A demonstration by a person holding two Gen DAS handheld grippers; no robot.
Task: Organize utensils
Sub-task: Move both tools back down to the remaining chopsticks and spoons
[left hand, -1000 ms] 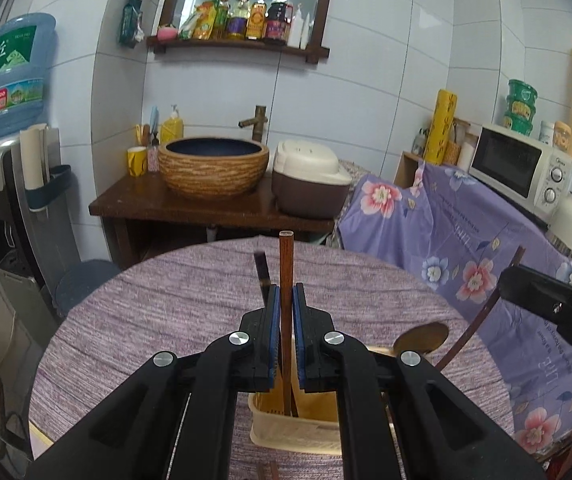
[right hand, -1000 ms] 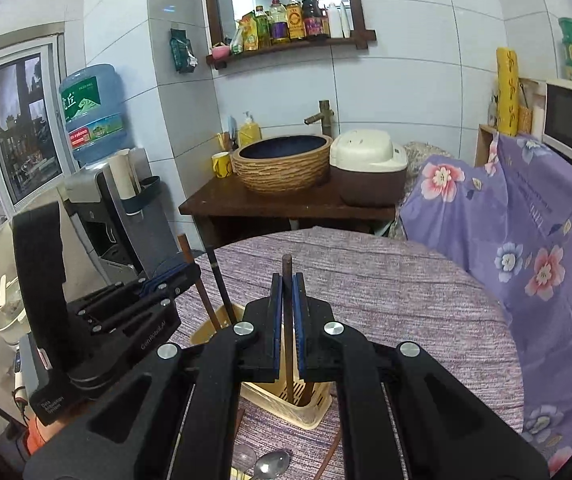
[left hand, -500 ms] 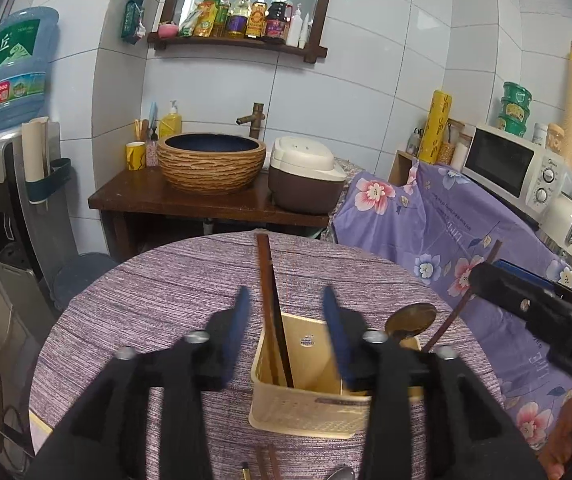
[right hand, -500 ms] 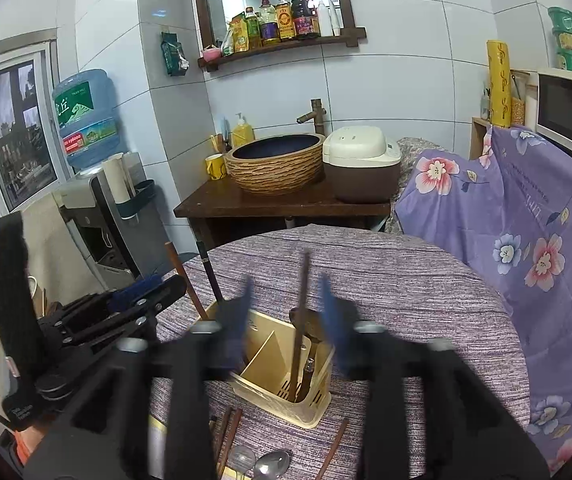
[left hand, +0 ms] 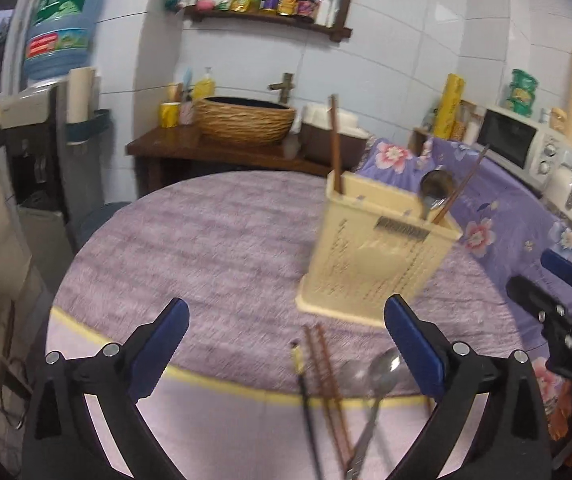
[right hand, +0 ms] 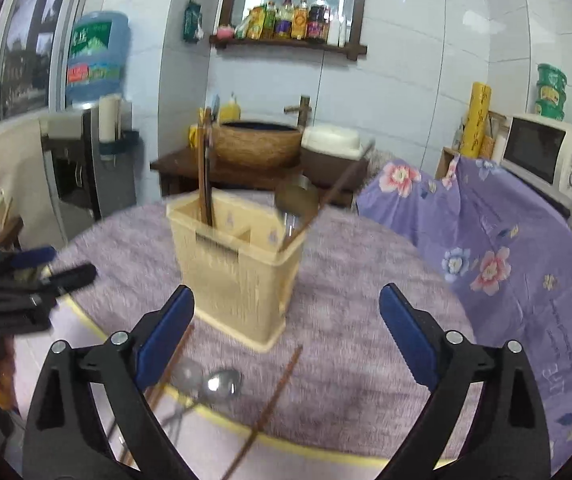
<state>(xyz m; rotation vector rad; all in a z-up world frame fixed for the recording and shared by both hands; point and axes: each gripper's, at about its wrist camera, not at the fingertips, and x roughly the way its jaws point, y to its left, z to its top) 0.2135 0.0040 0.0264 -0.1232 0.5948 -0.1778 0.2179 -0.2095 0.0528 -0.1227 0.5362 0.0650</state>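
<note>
A cream utensil holder [left hand: 370, 256] stands on the round purple table [left hand: 213, 240]; it also shows in the right wrist view [right hand: 237, 264]. Brown chopsticks [left hand: 336, 144] stand in its left compartment, and a spoon [left hand: 434, 188] and a chopstick lean in the right one. Loose chopsticks [left hand: 326, 376] and metal spoons [left hand: 382, 372] lie at the table's near edge. A single chopstick [right hand: 273, 396] lies in front of the holder. My left gripper [left hand: 286, 344] and my right gripper [right hand: 286, 328] are both open and empty, low over the near edge.
A wooden stand with a woven basin [left hand: 245, 120] and a rice cooker [right hand: 334, 144] is behind the table. A floral purple cloth [right hand: 506, 240] covers a counter with a microwave [right hand: 546, 152] at the right. A water dispenser [left hand: 45, 120] is at the left.
Both grippers have opened and let go of the chopsticks, which now stand in the holder. Both have pulled back and down toward the table's near edge.
</note>
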